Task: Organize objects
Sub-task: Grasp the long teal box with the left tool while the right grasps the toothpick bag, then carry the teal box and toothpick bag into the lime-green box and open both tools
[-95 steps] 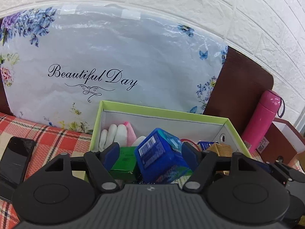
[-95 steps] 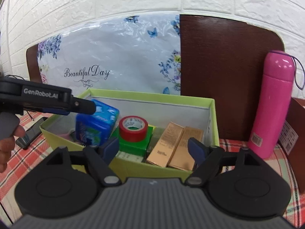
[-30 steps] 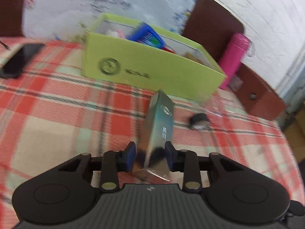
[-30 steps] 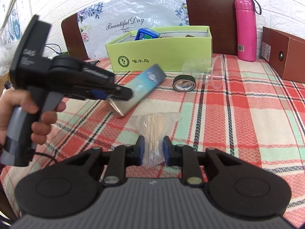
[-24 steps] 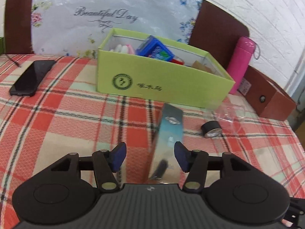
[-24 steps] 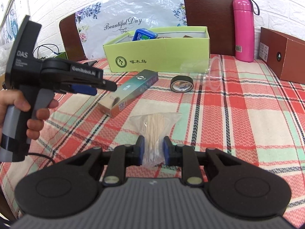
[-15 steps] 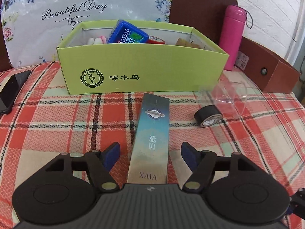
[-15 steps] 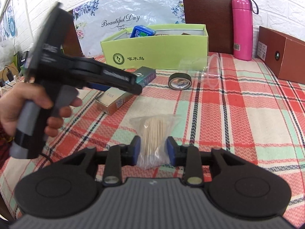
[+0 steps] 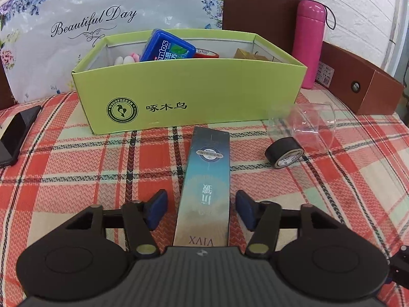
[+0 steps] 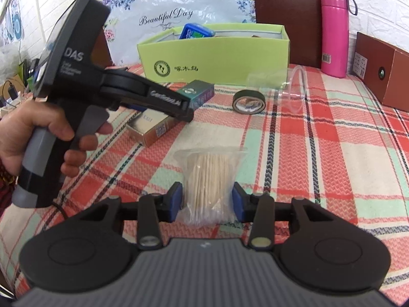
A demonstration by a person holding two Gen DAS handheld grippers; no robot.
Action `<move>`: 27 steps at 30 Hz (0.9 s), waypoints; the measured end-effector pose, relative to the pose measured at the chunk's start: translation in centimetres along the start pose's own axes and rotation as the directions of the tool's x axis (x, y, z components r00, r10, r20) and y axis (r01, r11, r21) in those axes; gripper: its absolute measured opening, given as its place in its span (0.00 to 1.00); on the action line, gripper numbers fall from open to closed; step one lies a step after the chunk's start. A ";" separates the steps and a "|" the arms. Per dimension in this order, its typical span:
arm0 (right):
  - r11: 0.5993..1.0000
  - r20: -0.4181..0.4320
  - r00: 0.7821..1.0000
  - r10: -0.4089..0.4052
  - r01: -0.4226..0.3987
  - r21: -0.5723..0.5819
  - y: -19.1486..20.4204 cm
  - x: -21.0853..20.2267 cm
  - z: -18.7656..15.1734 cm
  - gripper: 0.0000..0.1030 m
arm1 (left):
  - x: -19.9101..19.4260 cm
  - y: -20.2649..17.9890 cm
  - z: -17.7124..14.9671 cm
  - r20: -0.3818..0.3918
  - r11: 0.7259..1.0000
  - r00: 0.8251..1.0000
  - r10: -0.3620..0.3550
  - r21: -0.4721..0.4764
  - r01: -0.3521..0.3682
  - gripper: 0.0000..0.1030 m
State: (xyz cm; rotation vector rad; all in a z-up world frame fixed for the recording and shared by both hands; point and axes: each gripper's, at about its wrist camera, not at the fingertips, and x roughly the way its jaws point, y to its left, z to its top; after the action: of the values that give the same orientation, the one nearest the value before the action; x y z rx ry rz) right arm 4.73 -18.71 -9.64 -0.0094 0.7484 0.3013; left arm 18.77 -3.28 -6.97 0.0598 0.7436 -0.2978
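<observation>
A long teal carton (image 9: pixel 207 179) lies flat on the plaid cloth, pointing at the green box (image 9: pixel 194 87). My left gripper (image 9: pixel 200 208) straddles its near end. Its jaws are closing, and a gap still shows on each side of the carton. In the right wrist view a clear bag of thin wooden sticks (image 10: pixel 209 174) rests on the cloth between the pads of my right gripper (image 10: pixel 207 204). These jaws are closing too, and the pads stand beside the bag without squeezing it. A hand (image 10: pixel 38 133) holds the left gripper's handle.
The green box holds a blue mint tin (image 9: pixel 166 48), red tape and other small items. A black tape roll (image 9: pixel 283 153) and a tipped clear cup (image 9: pixel 306 125) lie to the right. Behind stand a pink bottle (image 9: pixel 309 41) and brown box (image 9: pixel 358 84). A phone (image 9: pixel 15 135) lies left.
Both grippers pulled back from the green box. My left gripper laid the tilted carton flat and released it. My right gripper's pads loosened from the bag of sticks.
</observation>
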 end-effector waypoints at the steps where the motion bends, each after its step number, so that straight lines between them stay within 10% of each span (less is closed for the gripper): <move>1: 1.000 -0.001 1.000 0.009 -0.009 0.004 -0.1 0.0 0.1 0.24 | -0.1 0.1 0.0 0.003 1.000 1.000 -0.007 0.003 0.007 0.42; 13: 0.998 0.089 0.994 0.059 -0.060 0.014 -0.5 -1.4 4.5 0.22 | -5.5 3.0 0.6 0.091 0.991 0.993 -0.072 -0.102 0.081 0.41; 27: 0.998 0.241 0.971 -0.003 -0.010 0.054 -3.6 3.3 16.8 0.22 | -6.0 7.9 11.6 0.220 0.978 0.976 -0.006 -0.204 0.052 0.41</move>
State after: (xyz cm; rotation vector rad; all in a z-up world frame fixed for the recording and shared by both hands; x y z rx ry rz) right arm 19.25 -19.38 0.10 0.0792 0.5149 0.2791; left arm 24.43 3.88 5.22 -0.1810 0.5543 -0.2480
